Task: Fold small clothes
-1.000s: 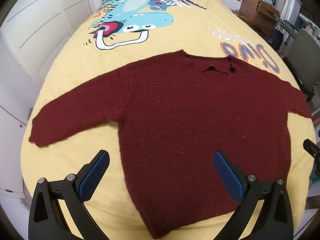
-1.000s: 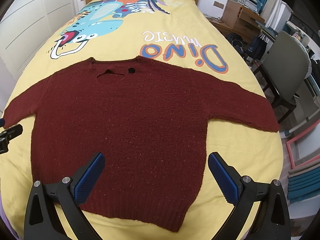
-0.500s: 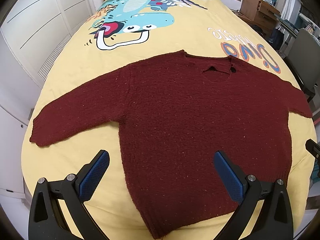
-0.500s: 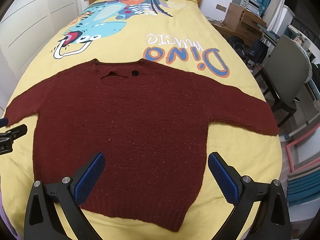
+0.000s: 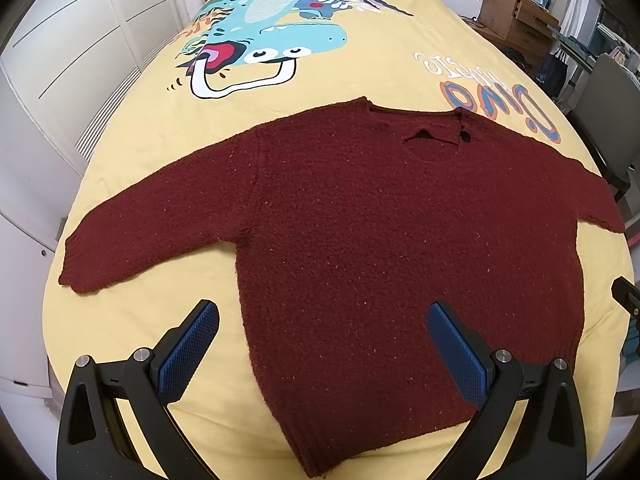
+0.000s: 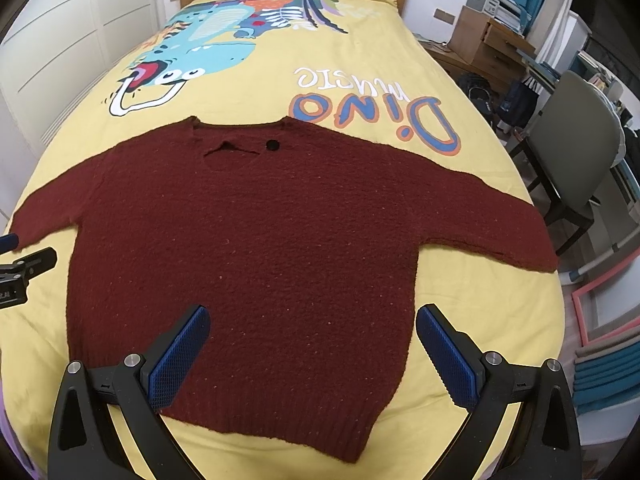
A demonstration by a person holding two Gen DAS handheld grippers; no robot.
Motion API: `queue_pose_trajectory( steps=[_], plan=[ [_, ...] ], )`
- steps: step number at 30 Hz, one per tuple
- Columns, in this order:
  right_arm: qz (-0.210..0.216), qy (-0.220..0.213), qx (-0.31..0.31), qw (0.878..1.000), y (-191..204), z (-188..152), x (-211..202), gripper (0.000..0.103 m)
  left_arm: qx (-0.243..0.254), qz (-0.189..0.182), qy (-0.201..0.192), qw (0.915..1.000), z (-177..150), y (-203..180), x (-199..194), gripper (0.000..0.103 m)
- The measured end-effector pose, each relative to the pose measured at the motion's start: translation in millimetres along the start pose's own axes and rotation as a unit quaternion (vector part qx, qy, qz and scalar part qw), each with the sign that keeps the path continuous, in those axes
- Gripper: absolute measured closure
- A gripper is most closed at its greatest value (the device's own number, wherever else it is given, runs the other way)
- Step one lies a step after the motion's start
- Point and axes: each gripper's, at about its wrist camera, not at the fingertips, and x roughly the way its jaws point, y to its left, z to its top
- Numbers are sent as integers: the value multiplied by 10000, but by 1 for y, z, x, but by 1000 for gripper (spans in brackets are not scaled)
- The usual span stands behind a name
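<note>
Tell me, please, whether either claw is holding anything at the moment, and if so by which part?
Nothing is held. The left claw and the right claw are both open above the maroon sweater, which lies flat on the yellow bedspread.

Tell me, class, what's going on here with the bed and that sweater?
A person holds two grippers above a dark red sweater spread flat, sleeves out, on a yellow dinosaur bedspread. The left gripper hovers open over the hem's left side; the right gripper hovers open over the hem's right side. Neither touches the cloth, and no fold has been made yet.
</note>
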Motion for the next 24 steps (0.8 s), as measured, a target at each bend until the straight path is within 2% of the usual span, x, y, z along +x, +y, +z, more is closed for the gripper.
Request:
queue_pose_trajectory(
  steps=[18, 24],
  plan=[
    [33, -81, 25, 10000, 0, 4, 1, 0, 22, 1, -4, 10000, 2, -3, 2, 1],
    [26, -383, 251, 9989, -29, 10, 11, 0, 127, 118, 30, 9998, 21, 0, 18, 1]
  ],
)
